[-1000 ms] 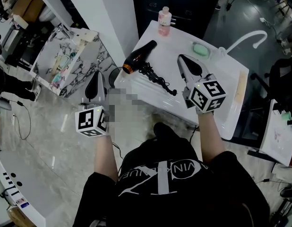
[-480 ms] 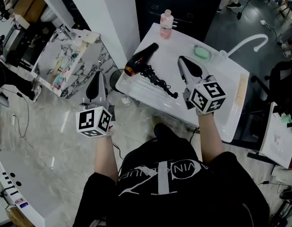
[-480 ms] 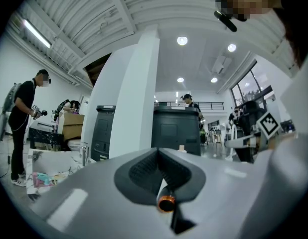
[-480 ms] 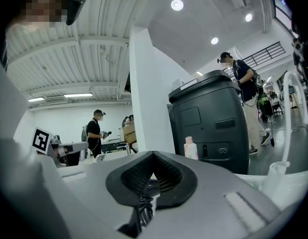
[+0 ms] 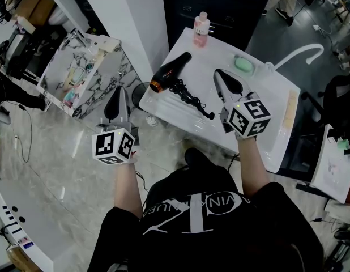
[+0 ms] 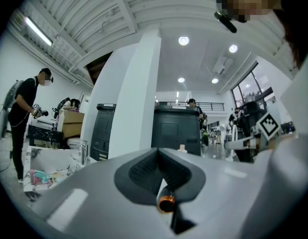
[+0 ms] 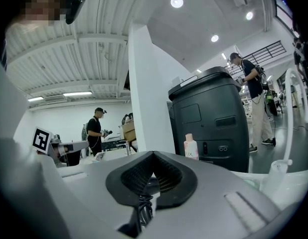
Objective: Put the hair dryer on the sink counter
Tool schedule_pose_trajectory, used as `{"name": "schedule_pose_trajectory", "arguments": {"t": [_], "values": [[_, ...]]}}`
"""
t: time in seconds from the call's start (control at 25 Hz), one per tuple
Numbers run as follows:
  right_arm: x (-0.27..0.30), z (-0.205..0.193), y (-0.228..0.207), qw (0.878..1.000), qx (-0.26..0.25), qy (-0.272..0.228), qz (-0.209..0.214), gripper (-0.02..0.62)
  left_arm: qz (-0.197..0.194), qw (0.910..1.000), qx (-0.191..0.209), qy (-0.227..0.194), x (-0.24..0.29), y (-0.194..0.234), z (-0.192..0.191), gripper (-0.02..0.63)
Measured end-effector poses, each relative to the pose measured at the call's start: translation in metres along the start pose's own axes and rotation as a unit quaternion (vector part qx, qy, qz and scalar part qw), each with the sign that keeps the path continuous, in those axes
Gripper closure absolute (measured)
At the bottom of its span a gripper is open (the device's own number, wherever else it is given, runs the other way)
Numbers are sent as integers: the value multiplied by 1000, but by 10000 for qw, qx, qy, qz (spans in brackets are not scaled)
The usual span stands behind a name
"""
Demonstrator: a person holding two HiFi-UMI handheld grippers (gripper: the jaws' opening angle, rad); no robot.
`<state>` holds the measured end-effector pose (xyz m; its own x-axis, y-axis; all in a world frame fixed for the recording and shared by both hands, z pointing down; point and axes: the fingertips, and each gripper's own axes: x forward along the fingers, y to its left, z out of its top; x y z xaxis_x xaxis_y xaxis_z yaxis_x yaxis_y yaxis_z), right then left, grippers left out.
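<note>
White sink counter (image 5: 212,52) against a dark cabinet, grey polished floor on its near side, one marbled unit (image 5: 90,78) well apart across the floor. One hair dryer (image 5: 172,68), black with a copper-coloured nozzle end, lies on the counter near its left edge, the nozzle pointing toward the counter's near corner; its single coiled cord (image 5: 193,102) trails from it across the white top toward the person. Also on the counter are one pink bottle (image 5: 201,27) at the far corner, one green soap bar (image 5: 243,64) and one white arched faucet (image 5: 302,51). The person holds two grippers, each carrying one marker cube. The left gripper (image 5: 119,92) hangs over the floor just beside the counter, apart from the dryer; its own view shows the two jaws brought together at the tips with nothing between the pads, the copper nozzle (image 6: 166,203) visible beyond them. The right gripper (image 5: 219,72) hovers over the counter between the cord and the soap, jaws likewise pressed together and empty, with the cord (image 7: 144,210) lying beyond them. Two bystanders appear in the background of the right gripper view.
</note>
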<state>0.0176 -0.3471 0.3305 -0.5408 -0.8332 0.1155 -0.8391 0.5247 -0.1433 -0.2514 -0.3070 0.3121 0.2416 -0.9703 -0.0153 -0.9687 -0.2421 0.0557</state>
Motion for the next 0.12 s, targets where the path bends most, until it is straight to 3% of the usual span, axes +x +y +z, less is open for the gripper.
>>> {"name": "schedule_pose_trajectory", "arguments": {"t": [0.12], "values": [[4,-1,1,10000,-66,50,-9,592,-43,10000,-11,-46,4,1,1,606]]}}
